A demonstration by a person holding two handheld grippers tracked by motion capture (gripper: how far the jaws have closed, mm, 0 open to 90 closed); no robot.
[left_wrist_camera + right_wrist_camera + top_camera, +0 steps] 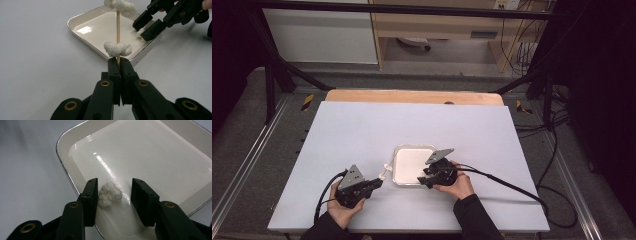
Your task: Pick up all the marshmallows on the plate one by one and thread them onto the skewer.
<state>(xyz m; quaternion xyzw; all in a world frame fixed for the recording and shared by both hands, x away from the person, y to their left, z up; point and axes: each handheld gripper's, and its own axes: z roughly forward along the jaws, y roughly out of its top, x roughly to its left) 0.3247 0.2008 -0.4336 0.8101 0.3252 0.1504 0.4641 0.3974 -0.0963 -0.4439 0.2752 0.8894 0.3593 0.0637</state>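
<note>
The left tool (119,65) pinches a thin skewer (118,27); the right tool (113,195), half open, straddles a soft, crumbly white lump (109,194), best squeezed gently at its sides.

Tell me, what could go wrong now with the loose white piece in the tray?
The right gripper has the lumpy white cauliflower-like piece between its jaws, touching one and apart from the other; closing may push it along the glossy white rectangular tray. The thin wooden skewer, clamped at its very end by the left gripper, may tilt.
</note>
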